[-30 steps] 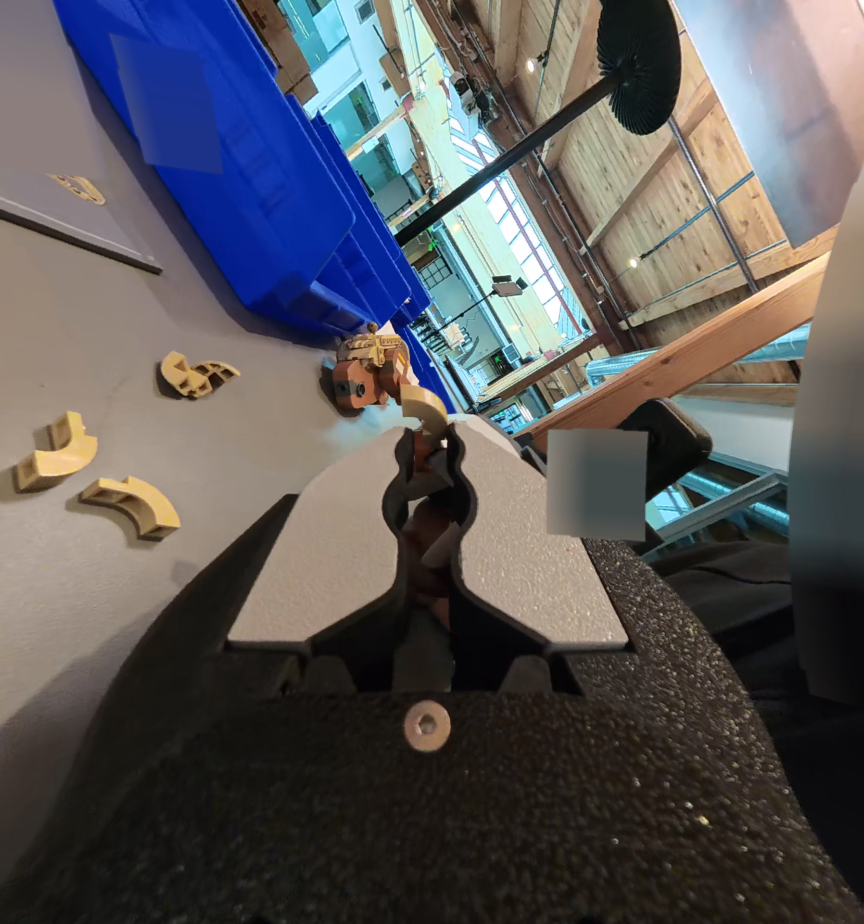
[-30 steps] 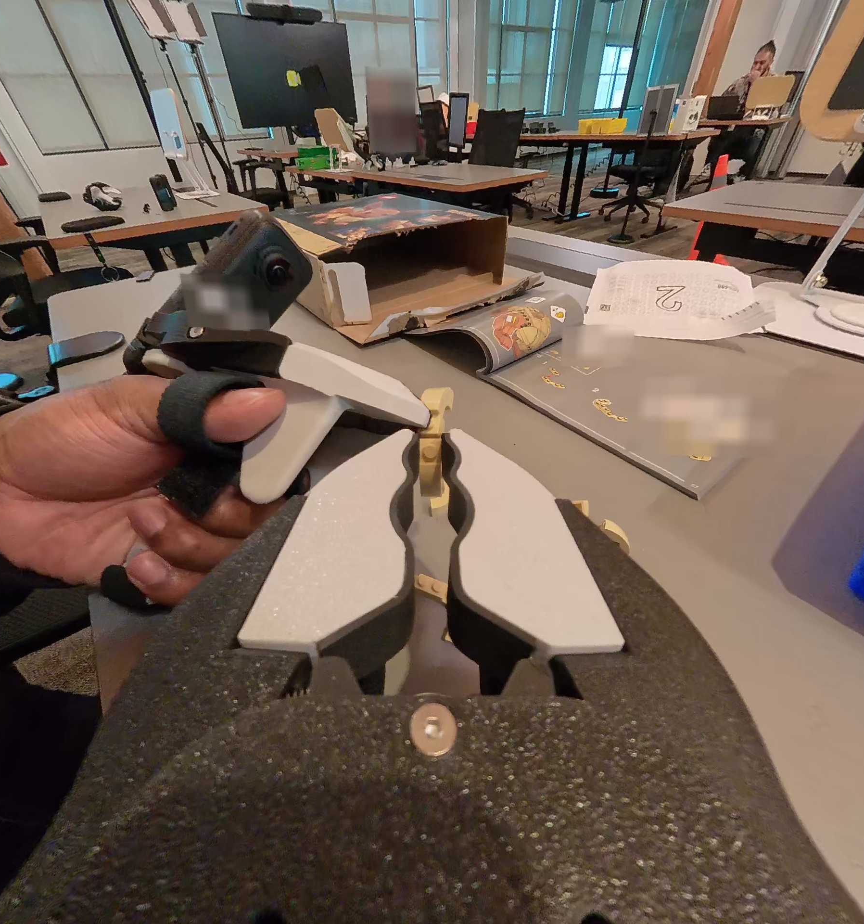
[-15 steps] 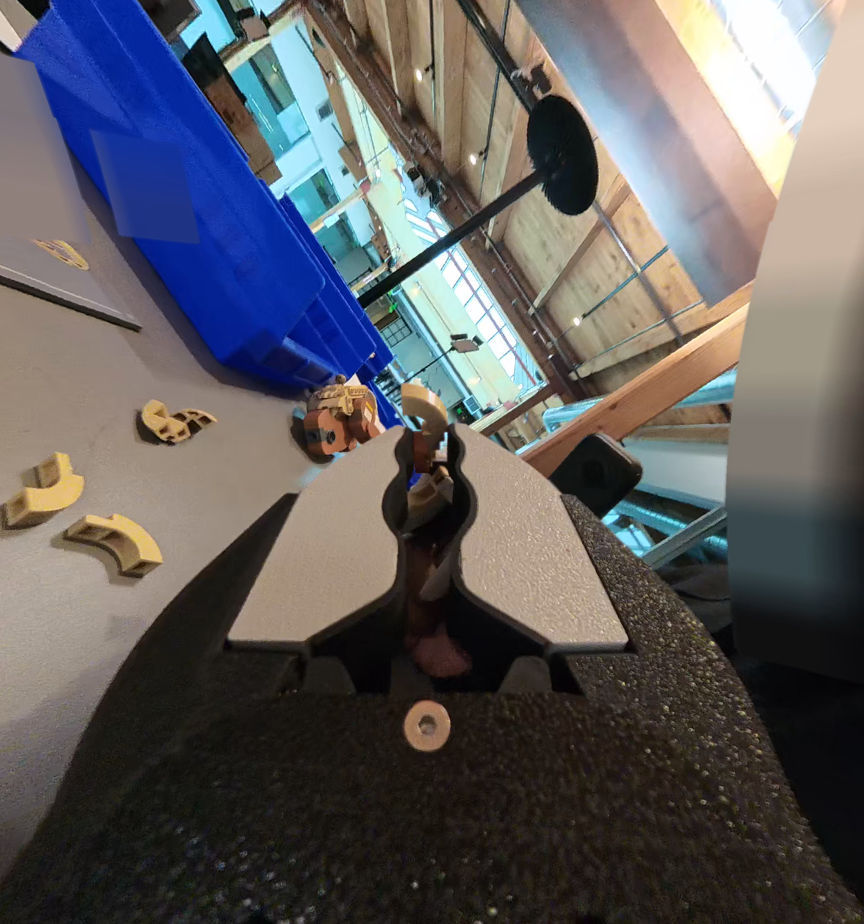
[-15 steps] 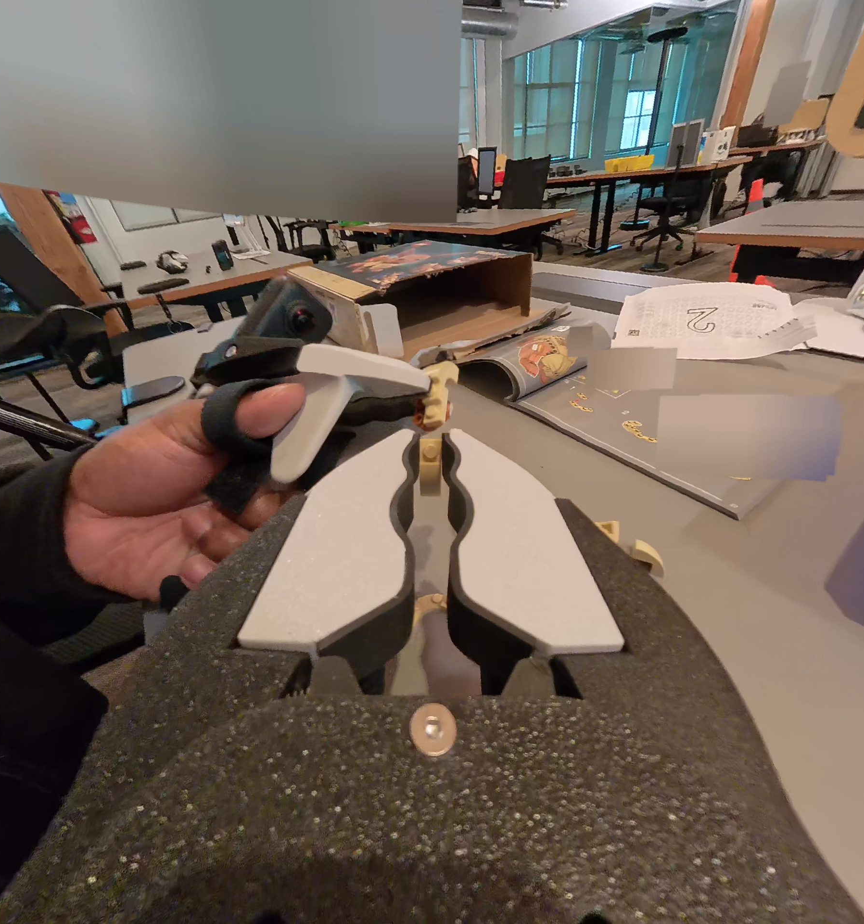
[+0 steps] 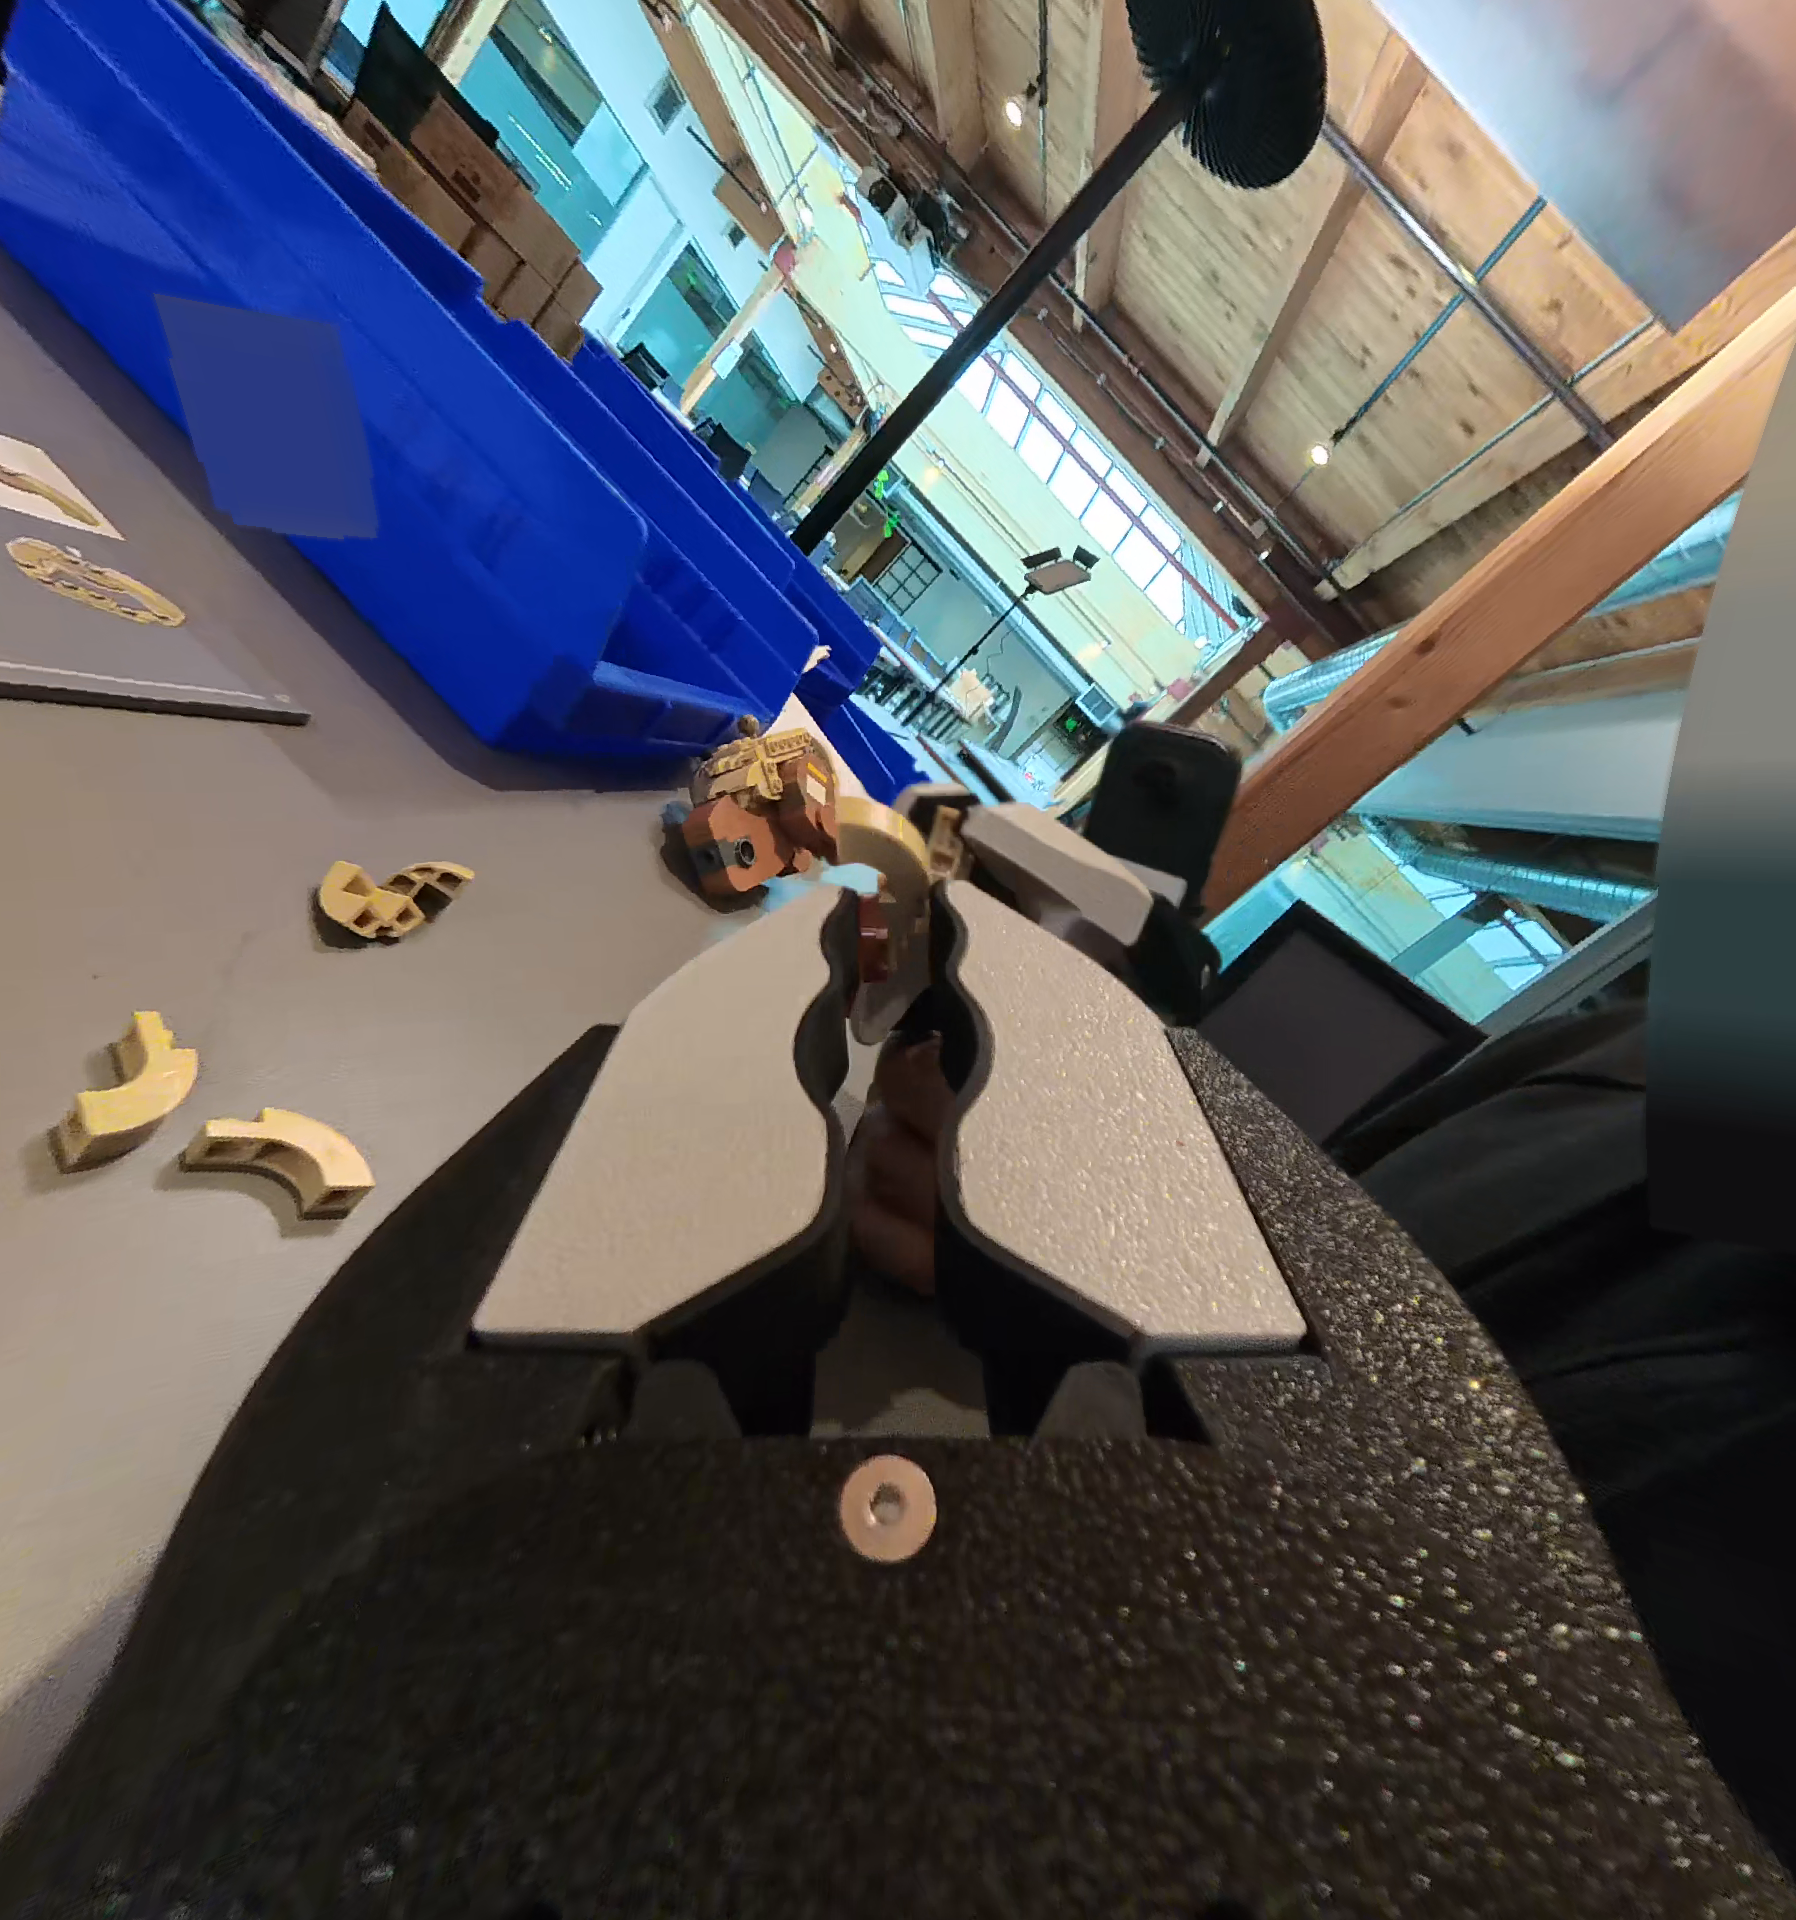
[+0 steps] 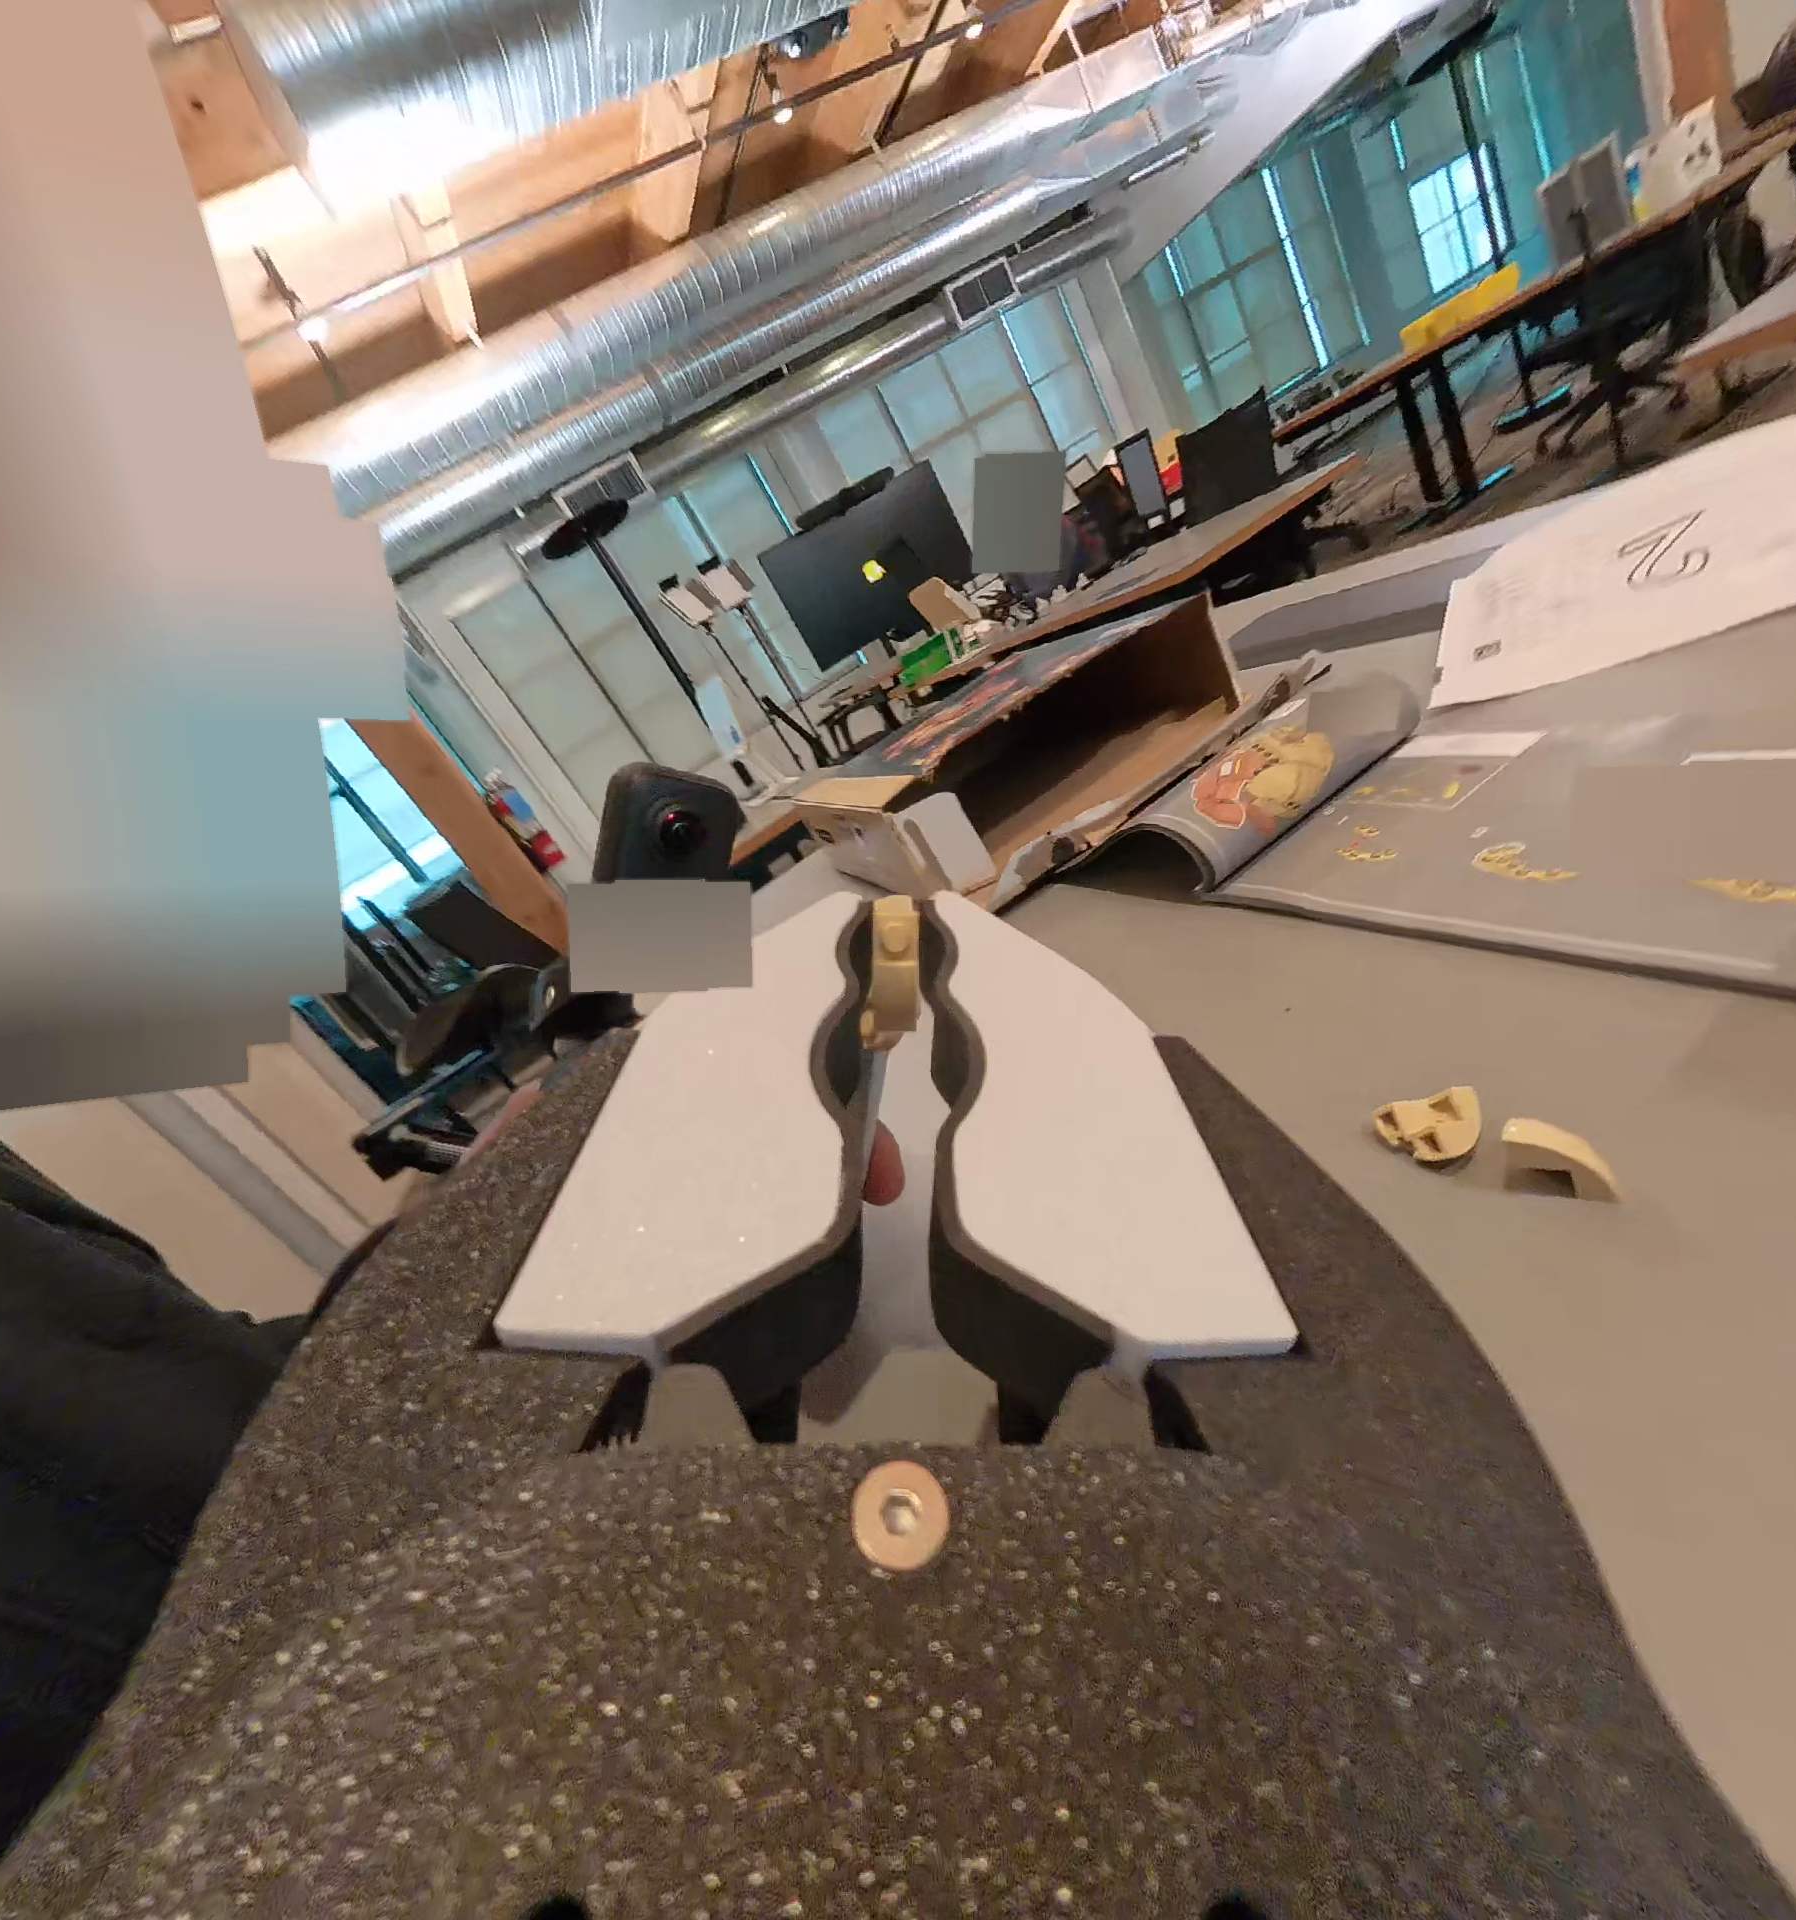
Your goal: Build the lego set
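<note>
tan building-brick pieces are what both grippers have hold of, raised above the grey table (image 5: 198, 883). going left to right in the left wrist view: a booklet's grey page (image 5: 42, 623) lies at the far left edge, blue bins (image 5: 354, 343) stand behind it, three loose tan arch bricks (image 5: 281, 1148) lie on the table, and a brown and tan brick figure (image 5: 759, 821) lies near the bins. then comes the left gripper (image 5: 889, 935), its fingers nearly closed and pressed on a curved tan arch with a reddish-brown brick (image 5: 889, 883) attached. just to its right the other gripper's grey fingers approach with a small tan brick that looks close to touching the arch. in the right wrist view the right gripper (image 6: 894, 935) is nearly closed on that small tan studded brick (image 6: 894, 971); right of it sit an opened cardboard box (image 6: 1081, 707), the open booklet (image 6: 1496, 862), a printed sheet (image 6: 1652, 582) and two more tan bricks (image 6: 1496, 1138). such pieces look light, rigid and smooth, so likely slippery; gripping flat opposite faces, away from the studs, seems safest. the sheet and booklet carry printing, which i leave unread.
</note>
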### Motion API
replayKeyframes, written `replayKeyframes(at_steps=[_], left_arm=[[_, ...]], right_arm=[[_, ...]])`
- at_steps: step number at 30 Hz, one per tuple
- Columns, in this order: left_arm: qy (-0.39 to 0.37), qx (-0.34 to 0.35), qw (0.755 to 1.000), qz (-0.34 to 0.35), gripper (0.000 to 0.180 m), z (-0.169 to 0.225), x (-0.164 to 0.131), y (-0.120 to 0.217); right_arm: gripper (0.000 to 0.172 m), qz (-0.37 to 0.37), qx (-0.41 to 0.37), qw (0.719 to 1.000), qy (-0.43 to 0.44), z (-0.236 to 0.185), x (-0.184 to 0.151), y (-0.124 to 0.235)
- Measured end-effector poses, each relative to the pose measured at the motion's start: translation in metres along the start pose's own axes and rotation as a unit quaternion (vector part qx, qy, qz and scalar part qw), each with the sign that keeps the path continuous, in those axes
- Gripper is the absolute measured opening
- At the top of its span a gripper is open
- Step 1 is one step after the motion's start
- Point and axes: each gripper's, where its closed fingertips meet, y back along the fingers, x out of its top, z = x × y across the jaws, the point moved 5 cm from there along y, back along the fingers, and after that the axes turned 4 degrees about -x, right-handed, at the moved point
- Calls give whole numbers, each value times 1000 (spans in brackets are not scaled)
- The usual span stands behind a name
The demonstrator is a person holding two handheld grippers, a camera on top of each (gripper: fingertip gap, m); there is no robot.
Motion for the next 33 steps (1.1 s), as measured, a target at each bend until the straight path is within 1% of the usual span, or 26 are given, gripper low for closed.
replayKeyframes(at_steps=[2, 4, 8, 12, 20, 24, 33], left_arm=[[-17, 5, 1000, -12, 12, 2, -3, -2], [-31, 11, 999, -20, 12, 3, -5, -4], [-50, 25, 998, -11, 12, 3, -3, -3], [-56, 34, 998, 3, 12, 2, 0, 0], [-59, 17, 998, -4, 12, 4, -1, -1], [-75, 14, 997, -10, 13, 6, -1, -1], [-87, 13, 996, -29, 14, 5, -2, -3]], right_arm=[[8, -4, 5, 1000, -27, 3, 0, -1], [7, -7, 1, 999, -32, 4, -1, -1], [7, -14, 1, 999, -36, 4, -2, -2], [7, -19, 23, 998, -53, -3, -3, -3], [7, -23, 37, 996, -78, -6, -7, -5], [7, -23, 46, 994, -94, -5, -8, -5], [7, -26, 44, 993, -106, -3, -9, -5]])
